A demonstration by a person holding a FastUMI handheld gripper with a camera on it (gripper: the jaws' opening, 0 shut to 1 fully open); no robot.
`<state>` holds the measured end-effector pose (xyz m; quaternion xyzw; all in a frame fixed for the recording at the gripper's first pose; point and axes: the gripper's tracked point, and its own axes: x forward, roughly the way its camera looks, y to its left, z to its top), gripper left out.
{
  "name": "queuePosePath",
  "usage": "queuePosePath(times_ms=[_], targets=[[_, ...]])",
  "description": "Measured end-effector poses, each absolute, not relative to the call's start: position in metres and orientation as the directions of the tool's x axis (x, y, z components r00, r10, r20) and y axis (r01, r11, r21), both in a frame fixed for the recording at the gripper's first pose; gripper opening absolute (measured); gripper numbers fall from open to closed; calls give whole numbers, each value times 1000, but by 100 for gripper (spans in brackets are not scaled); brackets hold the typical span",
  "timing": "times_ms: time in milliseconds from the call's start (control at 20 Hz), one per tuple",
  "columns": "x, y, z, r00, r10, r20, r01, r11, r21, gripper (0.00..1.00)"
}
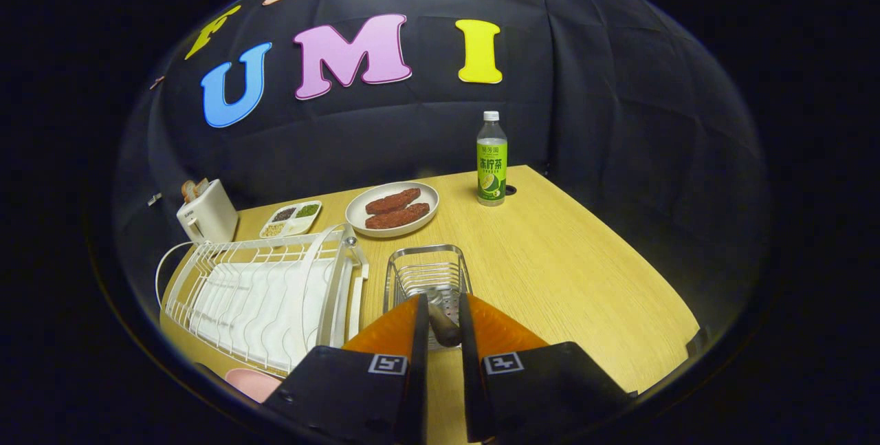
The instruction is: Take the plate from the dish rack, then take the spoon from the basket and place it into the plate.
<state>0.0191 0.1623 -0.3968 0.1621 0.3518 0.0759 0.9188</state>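
One pink plate (251, 383) is sitting on the table just left of the gripper (440, 307) and in front of the white dish rack (268, 294) — already out of the rack, by the look of it. Moving right, the fingers are standing narrowly apart over the wire basket (427, 278), with the spoon (443, 327) between them, its handle running roughly along the fingers. They appear to be pinching it — contact on both sides is hard to confirm. Judging from this, the carry will be going leftward and back to the plate.
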Motion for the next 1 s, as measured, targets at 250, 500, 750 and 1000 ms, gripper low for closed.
queuePosePath(times_ms=[250, 500, 750, 1000], targets=[[25, 155, -388, 747, 228, -624, -23, 948, 318, 10], [33, 146, -364, 741, 249, -624, -32, 941, 337, 8], [24, 142, -305, 752, 309, -582, -95, 925, 368, 8], [-29, 163, -232, 720, 500, -481, -293, 847, 443, 8]])
